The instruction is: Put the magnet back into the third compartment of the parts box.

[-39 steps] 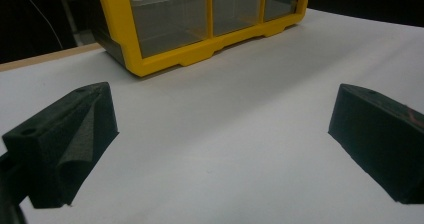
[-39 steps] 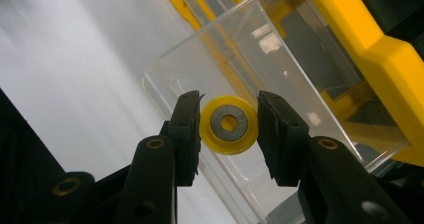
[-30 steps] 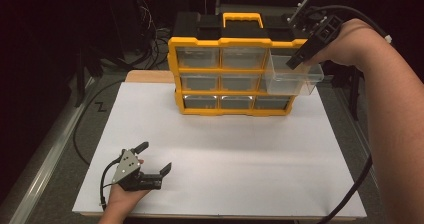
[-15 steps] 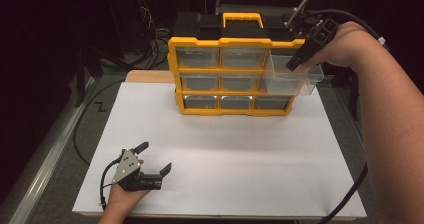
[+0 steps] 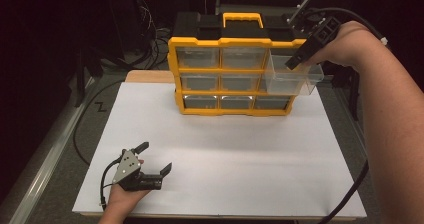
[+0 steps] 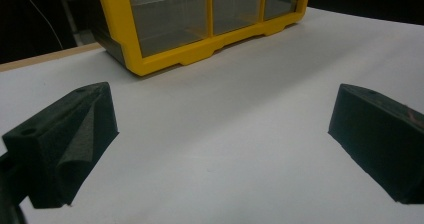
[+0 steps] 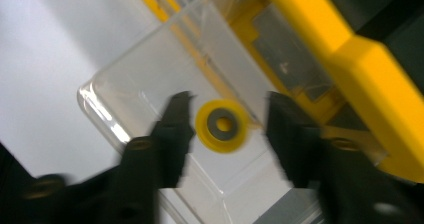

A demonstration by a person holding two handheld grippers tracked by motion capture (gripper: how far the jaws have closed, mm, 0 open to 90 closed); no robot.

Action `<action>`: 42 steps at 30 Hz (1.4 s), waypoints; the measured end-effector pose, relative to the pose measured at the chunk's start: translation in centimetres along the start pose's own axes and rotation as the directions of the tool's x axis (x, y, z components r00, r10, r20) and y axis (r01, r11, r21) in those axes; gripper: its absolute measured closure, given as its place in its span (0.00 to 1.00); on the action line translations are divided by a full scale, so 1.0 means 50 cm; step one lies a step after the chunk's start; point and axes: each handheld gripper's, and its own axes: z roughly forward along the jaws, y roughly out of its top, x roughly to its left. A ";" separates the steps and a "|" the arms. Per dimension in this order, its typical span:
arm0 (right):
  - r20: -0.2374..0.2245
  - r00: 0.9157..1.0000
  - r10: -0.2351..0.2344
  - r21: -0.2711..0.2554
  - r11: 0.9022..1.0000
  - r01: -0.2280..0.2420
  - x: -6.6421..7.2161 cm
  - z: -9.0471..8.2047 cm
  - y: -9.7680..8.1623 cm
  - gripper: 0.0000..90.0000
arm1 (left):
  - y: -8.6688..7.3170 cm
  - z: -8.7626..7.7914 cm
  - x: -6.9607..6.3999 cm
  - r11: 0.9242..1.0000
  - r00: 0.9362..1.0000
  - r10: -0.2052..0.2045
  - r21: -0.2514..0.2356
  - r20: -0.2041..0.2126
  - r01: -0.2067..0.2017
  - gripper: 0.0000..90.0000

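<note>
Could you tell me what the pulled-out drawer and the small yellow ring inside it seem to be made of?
The drawer looks like clear, glossy plastic: the white table shows through it and its edges catch light. The ring seems yellow plastic around a grey core, possibly a small tape roll; blur leaves that open.

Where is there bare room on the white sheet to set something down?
Bare: the white sheet between the yellow organizer and the left hand-held gripper, and rightward. Crowded: the pulled-out drawer, where the right hand-held gripper hangs.

1 organizer (image 5: 230, 76), 9 drawers, 1 yellow ring (image 7: 221, 125), 2 tools.
</note>
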 end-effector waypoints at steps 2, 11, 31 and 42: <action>-0.012 1.000 0.008 -0.012 1.000 -0.008 0.001 -0.009 0.000 0.46 | 0.000 0.000 0.001 1.000 1.000 0.000 0.001 0.001 0.000 0.00; -0.031 1.000 -0.005 -0.004 1.000 0.005 0.027 -0.029 -0.013 0.39 | 0.000 0.002 -0.001 1.000 1.000 0.001 0.002 0.005 -0.001 0.00; -0.084 0.996 -0.014 -0.040 0.999 0.011 0.086 -0.050 -0.074 0.33 | 0.000 0.006 -0.004 1.000 1.000 0.004 0.008 0.008 -0.005 0.00; -0.084 0.995 -0.056 -0.050 0.997 0.051 0.131 -0.050 -0.088 0.30 | 0.000 0.006 -0.005 1.000 1.000 0.006 0.006 0.012 -0.006 0.00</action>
